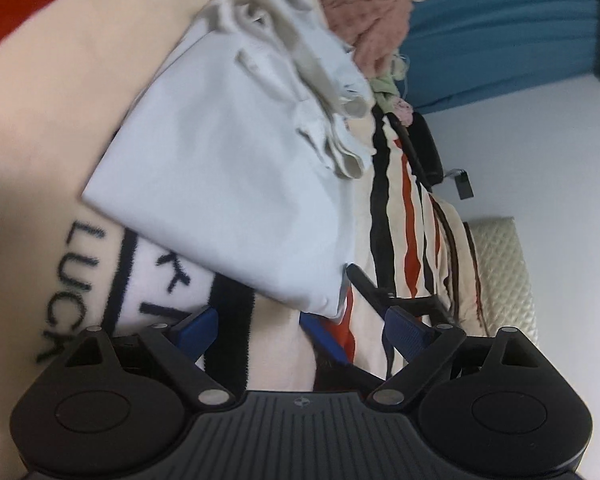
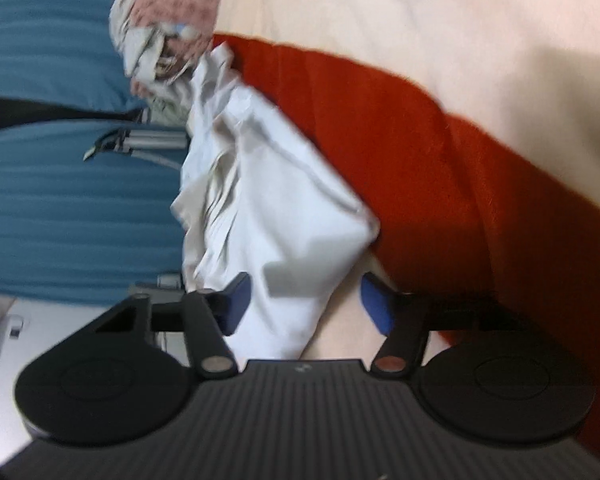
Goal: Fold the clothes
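Observation:
A folded white garment lies on a cream blanket with black lettering and red and black stripes. My left gripper is open just short of the garment's near corner, with nothing between its blue pads. In the right wrist view the same white garment reaches down between the open blue pads of my right gripper; they stand wide apart and do not pinch it.
A heap of pink, cream and green clothes lies beyond the white garment, and shows in the right wrist view. A blue bed headboard stands behind. A quilted cream cushion lies at the right.

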`<state>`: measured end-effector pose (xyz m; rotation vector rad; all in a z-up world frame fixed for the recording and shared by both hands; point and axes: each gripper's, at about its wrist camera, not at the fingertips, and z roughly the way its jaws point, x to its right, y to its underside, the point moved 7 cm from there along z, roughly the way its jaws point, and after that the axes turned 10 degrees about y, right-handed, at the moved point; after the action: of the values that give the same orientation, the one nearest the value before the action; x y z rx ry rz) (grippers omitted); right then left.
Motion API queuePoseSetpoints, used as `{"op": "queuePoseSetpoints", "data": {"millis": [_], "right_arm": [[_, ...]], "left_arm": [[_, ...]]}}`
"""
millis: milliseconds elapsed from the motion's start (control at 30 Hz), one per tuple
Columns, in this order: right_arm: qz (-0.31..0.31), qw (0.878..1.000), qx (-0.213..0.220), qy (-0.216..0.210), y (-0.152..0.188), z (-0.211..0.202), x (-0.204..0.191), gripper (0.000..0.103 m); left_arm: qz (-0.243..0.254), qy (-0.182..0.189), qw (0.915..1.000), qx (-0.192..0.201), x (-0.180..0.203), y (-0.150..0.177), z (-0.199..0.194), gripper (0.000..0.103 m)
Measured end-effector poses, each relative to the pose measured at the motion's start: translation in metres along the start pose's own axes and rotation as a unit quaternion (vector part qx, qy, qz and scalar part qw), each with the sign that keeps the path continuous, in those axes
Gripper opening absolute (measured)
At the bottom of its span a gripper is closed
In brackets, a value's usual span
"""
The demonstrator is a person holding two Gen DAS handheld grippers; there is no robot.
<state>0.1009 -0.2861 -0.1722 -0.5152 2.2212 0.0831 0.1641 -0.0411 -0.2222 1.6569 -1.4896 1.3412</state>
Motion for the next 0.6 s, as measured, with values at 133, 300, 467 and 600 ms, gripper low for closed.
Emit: {"op": "queuePoseSetpoints", "data": {"millis": [133,300,467,600], "right_arm": [[0.004,1.000,0.008,0.002,-0.001,0.007,0.002,0.026],[-0.010,0.999,0.027,-0.020,-0.007,0.000,-0.008,0.011],[-0.031,0.997,0.049,-0.051,-0.015,-0.012,-0.021,0.008],[-0.051,0.995,0.067,-0.059,-0.020,-0.021,-0.030,0.007]], "left_arm": [[-0.017,0.011,0.9997,0.016,-0.004,-0.003,0.009,0.093],[-0.067,0.026,0.9955,0.061,-0.005,-0.018,0.030,0.092],[-0.089,0.035,0.9915,0.089,-0.013,-0.020,0.038,0.078],[-0.110,0.038,0.9859,0.120,-0.024,-0.024,0.033,0.068]]}}
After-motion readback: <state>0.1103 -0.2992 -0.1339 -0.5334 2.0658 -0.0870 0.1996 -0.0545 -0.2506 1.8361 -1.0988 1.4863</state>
